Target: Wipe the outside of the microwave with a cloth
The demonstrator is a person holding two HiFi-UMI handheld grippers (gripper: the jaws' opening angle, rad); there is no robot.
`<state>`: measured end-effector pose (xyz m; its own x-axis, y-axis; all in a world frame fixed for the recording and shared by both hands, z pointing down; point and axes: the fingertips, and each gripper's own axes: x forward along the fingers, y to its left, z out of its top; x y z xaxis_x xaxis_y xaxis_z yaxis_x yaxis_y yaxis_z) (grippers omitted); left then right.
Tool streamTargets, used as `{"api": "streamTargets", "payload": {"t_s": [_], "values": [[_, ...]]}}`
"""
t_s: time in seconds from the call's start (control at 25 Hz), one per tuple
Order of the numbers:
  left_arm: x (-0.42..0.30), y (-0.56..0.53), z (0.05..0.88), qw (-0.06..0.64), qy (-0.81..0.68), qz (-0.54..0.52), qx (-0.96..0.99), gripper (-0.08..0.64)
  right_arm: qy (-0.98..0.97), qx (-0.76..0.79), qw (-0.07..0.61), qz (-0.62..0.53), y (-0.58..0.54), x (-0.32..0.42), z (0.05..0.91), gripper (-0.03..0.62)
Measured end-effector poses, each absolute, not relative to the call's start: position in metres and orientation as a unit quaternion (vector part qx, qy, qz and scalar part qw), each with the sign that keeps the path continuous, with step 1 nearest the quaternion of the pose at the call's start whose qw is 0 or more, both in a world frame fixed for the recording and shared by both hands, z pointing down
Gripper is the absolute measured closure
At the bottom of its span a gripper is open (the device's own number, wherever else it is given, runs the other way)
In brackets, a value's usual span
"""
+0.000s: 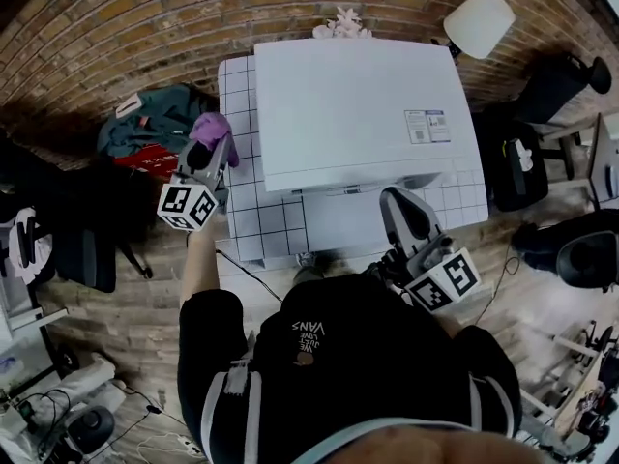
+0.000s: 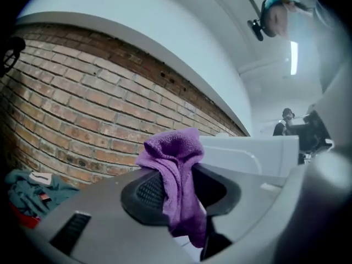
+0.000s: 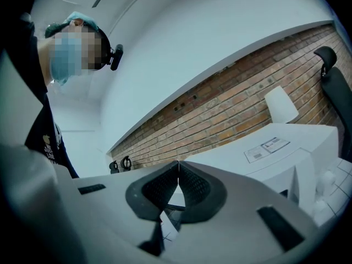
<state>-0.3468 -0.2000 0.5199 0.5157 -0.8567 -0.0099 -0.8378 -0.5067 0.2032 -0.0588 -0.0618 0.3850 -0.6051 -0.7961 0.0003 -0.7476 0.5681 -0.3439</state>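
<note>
- Your left gripper (image 1: pixel 215 151) is pinching a purple cloth (image 1: pixel 211 127). In the left gripper view the cloth (image 2: pixel 177 172) is bunched above the jaws, with a tail hanging down between them.
- You hold that gripper left of the white microwave (image 1: pixel 358 104), over the left edge of the white tiled table (image 1: pixel 242 216). The cloth is beside the microwave's left side, toward its far corner. Whether it touches the casing cannot be told.
- In the left gripper view the microwave (image 2: pixel 250 153) lies beyond the cloth at the right, with the brick wall (image 2: pixel 82 103) behind.
- Your right gripper (image 1: pixel 395 201) is pressed together. In the right gripper view its pads (image 3: pixel 192 188) meet at the tips with nothing between them.
- That gripper sits at the near side of the microwave, toward its right end, just in front of the casing.
- The microwave takes up most of the table. A printed label (image 1: pixel 428 126) is stuck near the right edge of its top. No view shows the inside of the microwave.
- On the floor to the left lies a teal bundle (image 1: pixel 155 124) with something red at its near side. Whether it is a bag cannot be told.
- A white lampshade (image 1: pixel 481 19) stands at the far right, near the microwave's far corner.
</note>
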Motion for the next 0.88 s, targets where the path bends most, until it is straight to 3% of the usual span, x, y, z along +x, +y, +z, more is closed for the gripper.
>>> {"api": "streamTargets", "payload": {"t_s": [0.44, 0.88], "values": [[-0.274, -0.041, 0.464, 0.065, -0.553, -0.036, 0.83, 0.428, 0.878, -0.432, 0.125, -0.168, -0.02, 0.043, 0.375, 0.592], [-0.071, 0.024, 0.437, 0.058, -0.51, -0.058, 0.856, 0.428, 0.876, -0.437, 0.133, -0.156, 0.048, 0.204, 0.384, 0.592]]}}
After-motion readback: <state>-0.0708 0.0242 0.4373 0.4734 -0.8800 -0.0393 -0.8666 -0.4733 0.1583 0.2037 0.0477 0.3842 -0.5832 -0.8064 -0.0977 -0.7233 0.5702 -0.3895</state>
